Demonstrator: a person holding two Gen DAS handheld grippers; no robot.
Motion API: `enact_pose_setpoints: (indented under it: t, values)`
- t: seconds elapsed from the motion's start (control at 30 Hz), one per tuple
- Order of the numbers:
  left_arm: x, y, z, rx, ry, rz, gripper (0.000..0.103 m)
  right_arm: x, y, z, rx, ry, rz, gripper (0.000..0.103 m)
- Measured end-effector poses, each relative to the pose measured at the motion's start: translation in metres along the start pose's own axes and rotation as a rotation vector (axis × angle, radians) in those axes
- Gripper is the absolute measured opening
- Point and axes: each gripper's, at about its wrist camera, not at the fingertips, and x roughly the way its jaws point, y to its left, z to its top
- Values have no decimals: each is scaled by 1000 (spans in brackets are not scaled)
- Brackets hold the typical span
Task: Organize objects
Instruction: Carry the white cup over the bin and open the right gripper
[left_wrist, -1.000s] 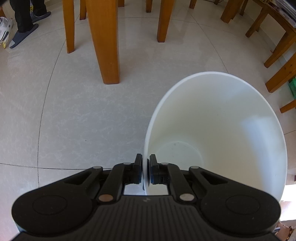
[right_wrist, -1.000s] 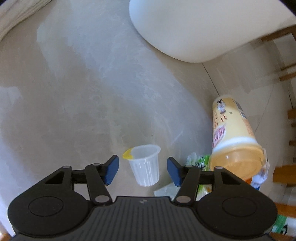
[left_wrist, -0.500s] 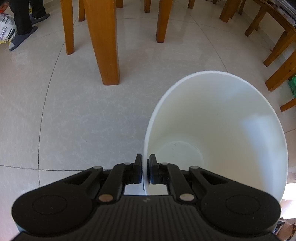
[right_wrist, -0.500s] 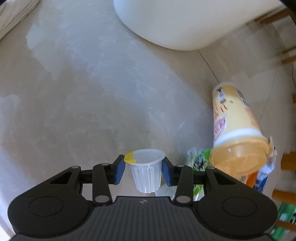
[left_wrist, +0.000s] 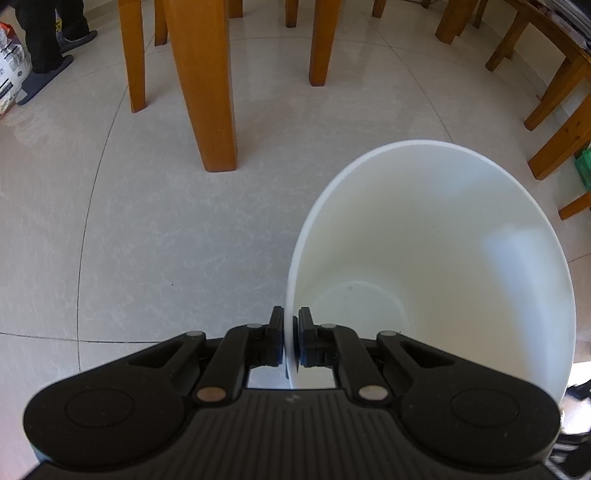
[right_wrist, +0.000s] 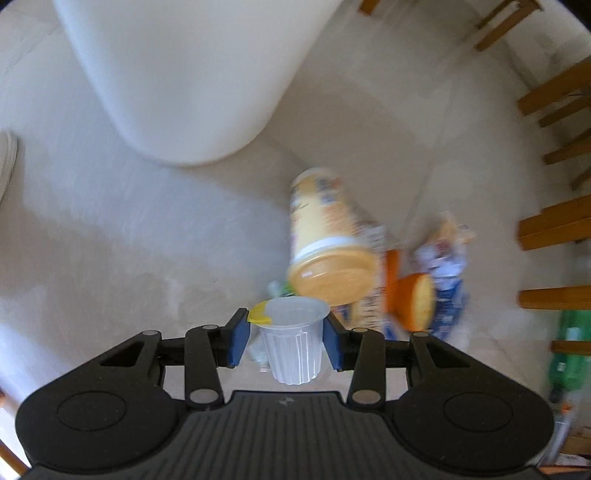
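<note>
My left claw (left_wrist: 290, 341) is pinched shut on the rim of the white bin (left_wrist: 432, 266), which stands open on the floor with nothing in it that I can see. My right claw (right_wrist: 287, 338) has its blue pads (right_wrist: 238, 341) closed part-way on a small ribbed clear cup (right_wrist: 293, 341) with a yellow tab on its lip; the cup sits between them, clear of the floor. The bin's outer wall (right_wrist: 184, 81) fills the top of the right view.

My worry is the cup itself: it looks thin and tapered, so I judge it could slide out downward or crush if I squeeze harder. Tipping it could spill any dregs. The bin, held only at one edge, could tilt if I lean on it.

The yellow tub (right_wrist: 325, 243) and the wrappers (right_wrist: 443, 266) beside it carry print, but blur makes none of it readable
</note>
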Motion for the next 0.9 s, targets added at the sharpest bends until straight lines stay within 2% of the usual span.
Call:
enact_pose_setpoints:
  t: [0.17, 0.47, 0.63, 0.83, 0.9]
  values:
    - [0, 1, 1, -14, 1, -2, 5, -56, -17, 29, -7, -88, -46, 47]
    - [-3, -1, -3, -7, 4, -2, 6, -135, -5, 89, -90, -266, -37, 47]
    - [-4, -1, -4, -11, 4, -4, 6, -147, 12, 119, -140, -320, -29, 47]
    - [-3, -1, -3, -9, 2, -3, 6, -150, 23, 145, -153, -343, -7, 48]
    - [-3, -1, -4, -14, 3, -6, 6, -147, 27, 152, -151, -339, 1, 52]
